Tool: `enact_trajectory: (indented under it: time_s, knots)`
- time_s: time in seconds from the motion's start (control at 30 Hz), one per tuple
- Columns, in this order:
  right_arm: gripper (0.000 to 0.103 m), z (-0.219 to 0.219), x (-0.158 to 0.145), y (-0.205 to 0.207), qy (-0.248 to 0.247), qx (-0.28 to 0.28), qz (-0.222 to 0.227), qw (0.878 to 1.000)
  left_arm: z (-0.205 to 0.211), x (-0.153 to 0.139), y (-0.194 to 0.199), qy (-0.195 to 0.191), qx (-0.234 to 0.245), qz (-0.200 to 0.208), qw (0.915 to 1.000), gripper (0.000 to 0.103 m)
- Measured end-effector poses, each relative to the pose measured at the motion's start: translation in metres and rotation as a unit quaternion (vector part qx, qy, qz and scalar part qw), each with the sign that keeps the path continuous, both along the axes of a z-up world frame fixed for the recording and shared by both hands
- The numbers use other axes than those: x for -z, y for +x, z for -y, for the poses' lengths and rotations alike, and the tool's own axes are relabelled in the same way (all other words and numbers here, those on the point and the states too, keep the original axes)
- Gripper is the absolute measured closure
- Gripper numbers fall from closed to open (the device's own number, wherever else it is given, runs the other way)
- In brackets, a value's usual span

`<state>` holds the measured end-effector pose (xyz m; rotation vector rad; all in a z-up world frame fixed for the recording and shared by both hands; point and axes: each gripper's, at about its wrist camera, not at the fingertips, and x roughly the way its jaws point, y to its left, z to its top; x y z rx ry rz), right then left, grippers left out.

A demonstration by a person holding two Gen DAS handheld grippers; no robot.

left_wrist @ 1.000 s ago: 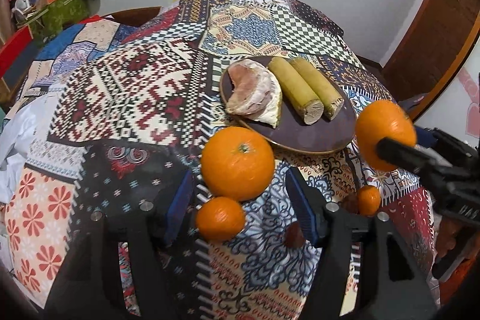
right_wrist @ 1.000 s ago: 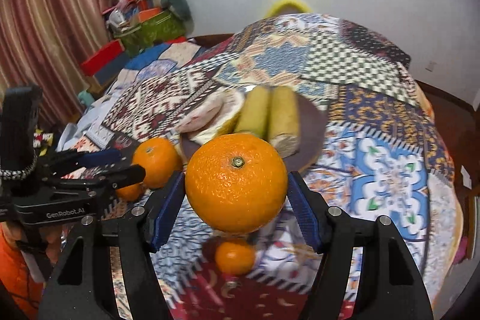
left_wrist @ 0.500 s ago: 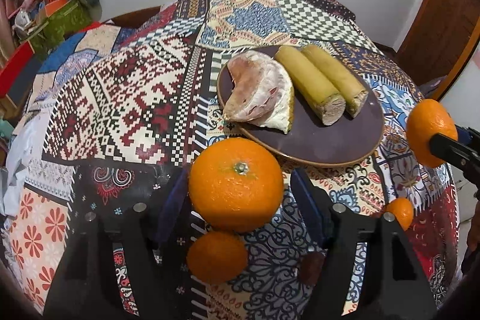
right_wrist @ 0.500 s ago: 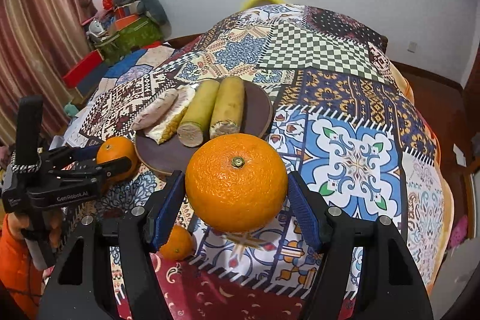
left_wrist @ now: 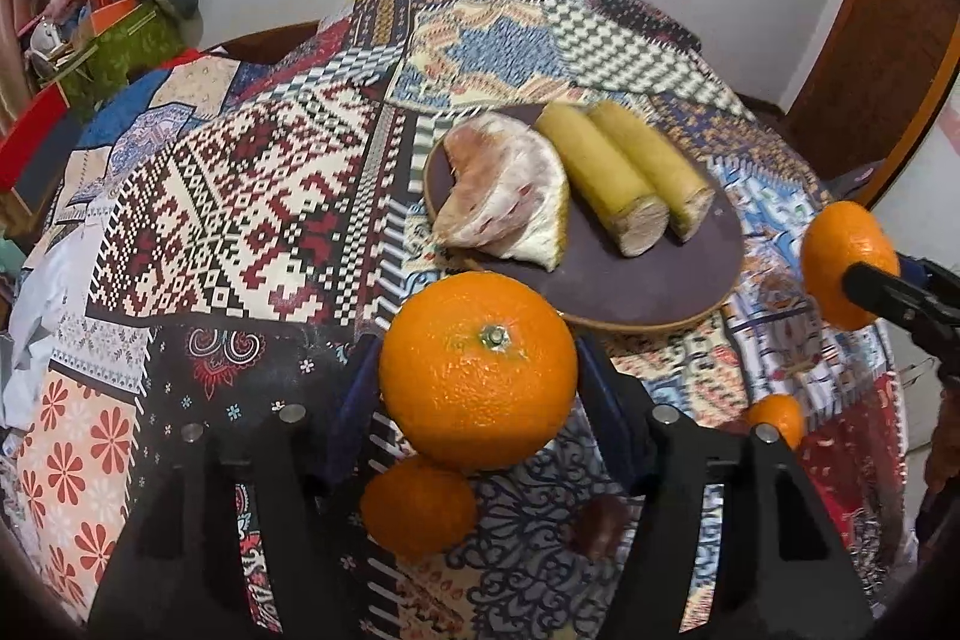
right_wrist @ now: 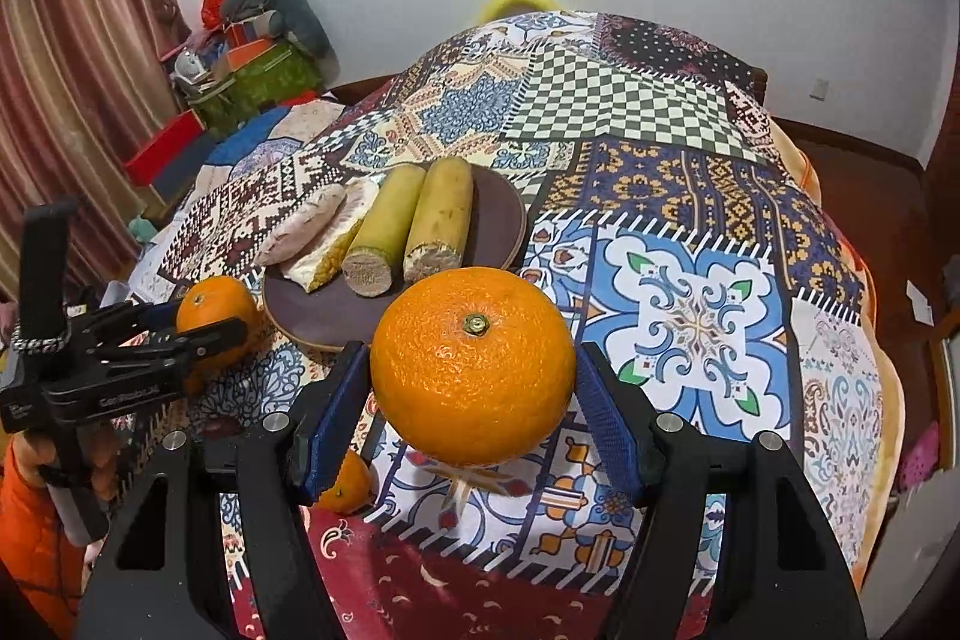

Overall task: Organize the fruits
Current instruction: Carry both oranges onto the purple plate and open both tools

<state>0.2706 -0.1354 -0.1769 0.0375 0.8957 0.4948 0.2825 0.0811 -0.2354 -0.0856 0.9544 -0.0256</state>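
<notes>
My left gripper (left_wrist: 475,361) has a big orange (left_wrist: 478,370) between its blue pads, which touch both its sides; the jaws are closing. It hangs just short of the dark round plate (left_wrist: 630,280). On the plate lie a peeled pomelo piece (left_wrist: 504,196) and two yellow-green cut stalks (left_wrist: 600,178). My right gripper (right_wrist: 473,361) is shut on a second big orange (right_wrist: 473,364), held above the patchwork cloth to the right of the plate (right_wrist: 498,220). Each view shows the other gripper's orange (right_wrist: 216,304) at its side edge.
Two small mandarins (left_wrist: 417,505) (left_wrist: 777,418) and a small dark brown fruit (left_wrist: 600,523) lie on the cloth below the grippers. The round table falls away on all sides. Bags and boxes (right_wrist: 252,70) pile up by the curtain on the left, and a wooden door (left_wrist: 888,40) stands on the right.
The left fingers drew in on the big orange, which now fills more of the view near the plate. The right gripper carried its orange to the right, away from the plate.
</notes>
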Motion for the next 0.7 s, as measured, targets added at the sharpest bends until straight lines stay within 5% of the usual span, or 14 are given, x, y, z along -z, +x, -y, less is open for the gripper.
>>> enact_trajectory:
  time_s: [0.3, 0.7]
  knots:
    - [0.037, 0.004, -0.011, 0.008, 0.009, 0.008, 0.015, 1.0, 0.018, -0.032, 0.001, -0.012, 0.022, 0.038, 0.999, 0.039]
    - [0.037, -0.008, -0.012, 0.032, 0.003, 0.001, 0.031, 1.0, 0.045, -0.025, 0.026, -0.031, 0.045, 0.035, 0.9979, 0.039]
